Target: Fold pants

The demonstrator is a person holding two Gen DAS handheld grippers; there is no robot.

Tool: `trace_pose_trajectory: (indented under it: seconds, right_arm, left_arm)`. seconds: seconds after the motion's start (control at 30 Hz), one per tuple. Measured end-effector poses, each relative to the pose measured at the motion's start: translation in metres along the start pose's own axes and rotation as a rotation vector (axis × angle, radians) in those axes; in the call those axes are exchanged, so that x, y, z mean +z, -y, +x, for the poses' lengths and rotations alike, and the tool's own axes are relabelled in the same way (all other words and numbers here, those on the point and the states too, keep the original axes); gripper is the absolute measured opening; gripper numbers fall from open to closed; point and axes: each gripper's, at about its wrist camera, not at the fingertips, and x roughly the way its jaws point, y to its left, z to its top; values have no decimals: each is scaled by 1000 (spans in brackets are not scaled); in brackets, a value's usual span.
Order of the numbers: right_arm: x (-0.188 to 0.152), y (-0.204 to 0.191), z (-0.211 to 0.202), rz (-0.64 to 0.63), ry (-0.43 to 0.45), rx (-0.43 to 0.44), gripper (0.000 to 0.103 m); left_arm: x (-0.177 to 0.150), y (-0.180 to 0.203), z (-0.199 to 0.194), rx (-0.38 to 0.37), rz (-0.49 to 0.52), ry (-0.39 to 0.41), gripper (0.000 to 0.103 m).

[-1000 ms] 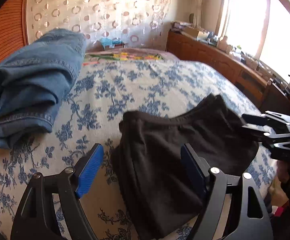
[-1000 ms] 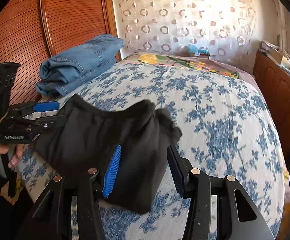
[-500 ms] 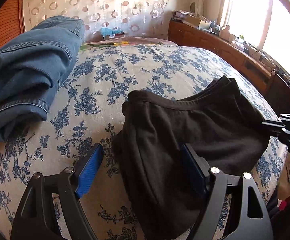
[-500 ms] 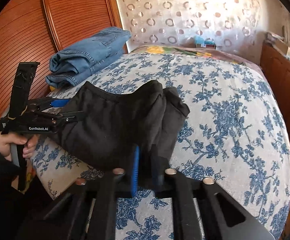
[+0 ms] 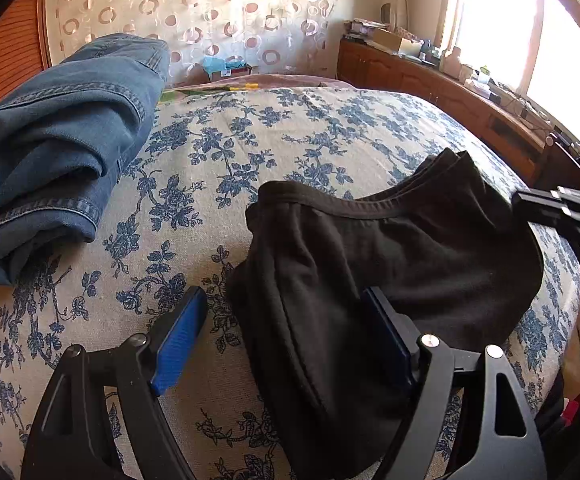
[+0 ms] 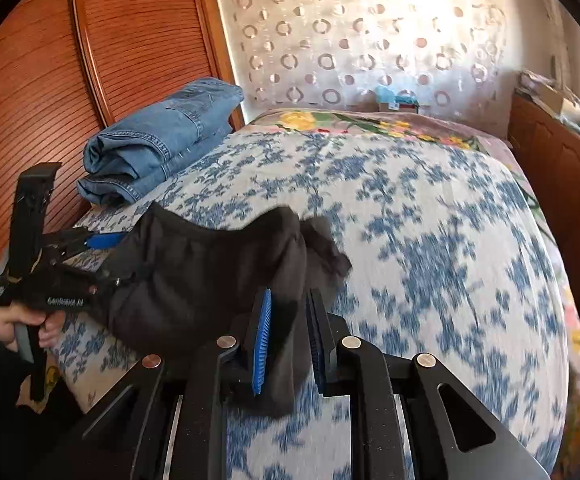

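Folded black pants (image 5: 390, 248) lie on the near part of a blue-flowered bedspread (image 5: 273, 140). My left gripper (image 5: 281, 340) stands open low over the pants' left edge; its left pad hangs over bare bedspread and its right finger (image 5: 386, 336) over the cloth. In the right wrist view my right gripper (image 6: 290, 336) has a bunch of the black pants (image 6: 193, 276) between its pads, which still touch the cloth while the jaws are opening. My left gripper (image 6: 89, 256) shows there at the pants' far left end, held by a hand (image 6: 21, 320).
Folded blue jeans (image 5: 57, 152) are stacked at the bed's left side beside a wooden slatted wardrobe (image 6: 89, 60). A flowered blanket (image 6: 370, 124) covers the far end. A low wooden cabinet (image 5: 450, 96) with clutter runs along the right under a bright window.
My right gripper went from wide open around the pants' right edge to clamped on it, and its pads now stand slightly further apart. The left gripper has stayed open in place.
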Motion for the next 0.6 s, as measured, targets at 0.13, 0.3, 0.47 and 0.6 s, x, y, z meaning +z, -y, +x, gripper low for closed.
trace_pose_trajectory:
  seconds: [0.13, 0.3, 0.47, 0.6]
  right_arm:
    - [16, -7, 21, -60, -20, 3, 18]
    - [31, -14, 47, -114, -40, -22, 12]
    - [41, 3, 69, -69, -62, -31, 12]
    - [39, 9, 71, -43, -75, 1, 19]
  left_arm:
    - [0, -1, 0, 1, 4, 0, 80]
    - [0, 0, 0, -2, 2, 0, 80]
    - [0, -1, 0, -5, 1, 0, 81]
    - [0, 1, 1, 1, 16, -7, 82]
